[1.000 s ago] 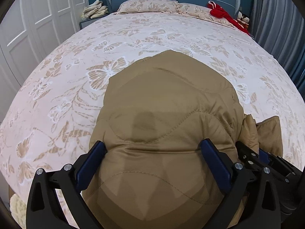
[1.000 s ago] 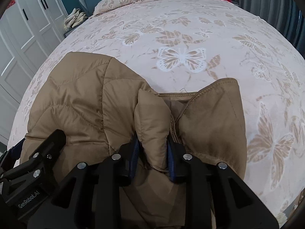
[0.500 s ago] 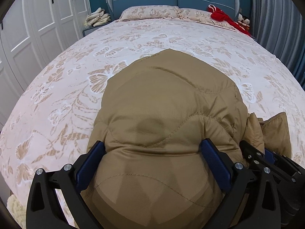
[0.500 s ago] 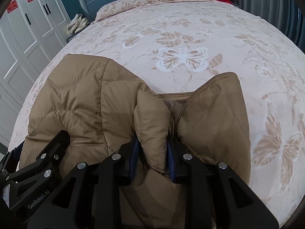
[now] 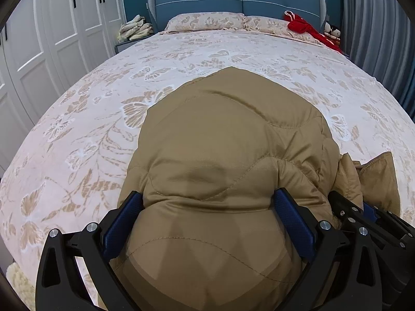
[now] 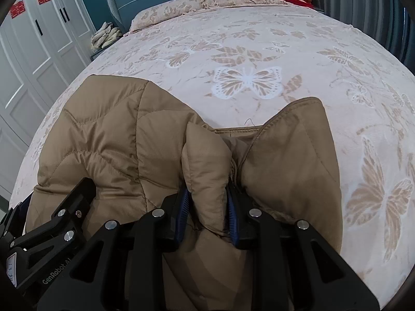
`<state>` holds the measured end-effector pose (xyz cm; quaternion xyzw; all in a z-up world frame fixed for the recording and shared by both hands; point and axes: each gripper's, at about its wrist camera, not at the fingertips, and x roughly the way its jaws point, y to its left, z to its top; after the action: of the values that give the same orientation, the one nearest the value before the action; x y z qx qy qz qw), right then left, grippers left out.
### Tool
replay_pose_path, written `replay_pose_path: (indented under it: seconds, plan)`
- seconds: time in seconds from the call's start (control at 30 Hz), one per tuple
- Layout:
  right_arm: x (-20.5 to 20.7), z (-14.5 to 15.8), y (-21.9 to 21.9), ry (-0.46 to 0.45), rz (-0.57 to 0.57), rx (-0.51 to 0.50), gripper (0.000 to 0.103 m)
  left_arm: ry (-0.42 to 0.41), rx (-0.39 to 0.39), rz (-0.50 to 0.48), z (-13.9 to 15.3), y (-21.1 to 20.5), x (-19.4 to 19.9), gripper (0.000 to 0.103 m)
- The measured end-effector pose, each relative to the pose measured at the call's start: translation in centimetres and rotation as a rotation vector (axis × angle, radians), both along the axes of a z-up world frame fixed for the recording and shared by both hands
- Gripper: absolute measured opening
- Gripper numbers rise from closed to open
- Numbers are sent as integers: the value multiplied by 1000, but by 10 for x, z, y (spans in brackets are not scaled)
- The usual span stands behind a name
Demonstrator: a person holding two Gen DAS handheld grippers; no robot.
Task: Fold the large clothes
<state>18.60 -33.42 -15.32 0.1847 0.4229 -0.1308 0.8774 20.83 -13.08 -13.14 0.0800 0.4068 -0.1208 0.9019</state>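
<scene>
Left wrist view: left claw (image 5: 207,217) spread wide, straddling tan jacket (image 5: 228,155) bulk, not pinching. Right claw (image 6: 208,204) clamped on jacket fold. Jacket lies on bed (image 5: 77,134), long axis toward 12 o'clock from both claws; loose flap (image 6: 293,155) at 1 o'clock, nearer right claw.

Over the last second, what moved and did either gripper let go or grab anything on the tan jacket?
Both wrist views tilted up a little, so more of the blue headboard shows; the tan quilted jacket rose slightly with them. No grasp changed: the right gripper stays shut on a padded fold of the jacket, and the left gripper stays wide open with the jacket bulging between its blue pads. The butterfly-print bedspread is unchanged.
</scene>
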Motion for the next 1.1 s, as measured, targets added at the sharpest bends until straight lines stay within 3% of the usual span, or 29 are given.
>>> replay_pose_path:
  seconds: [0.2,0.23,0.27,0.33,0.5,0.57,0.67,1.1]
  plan:
    - [1,11,4,24,18,-30,26,31,-23,-30,6,5,-2,98]
    - [0,19,7,52,18,-57,30,49,-21,-44,11,8,-3,98]
    - [-1,26,9,74,14,-77,41,63,-19,-51,16,12,-5,98]
    - [-15,49,12,78,-21,-107,48,87,-16,-38,29,22,-12,98]
    - [-61,91,22,0,-34,-93,45,103,31,-13,55,45,-40,97]
    - [-73,95,28,-10,-24,-68,29,102,58,-9,56,51,-48,97]
    - [-86,86,42,10,-5,-36,23,107,79,-8,54,57,-59,97]
    - [-84,45,61,107,48,-89,23,150,71,-8,24,62,-70,98]
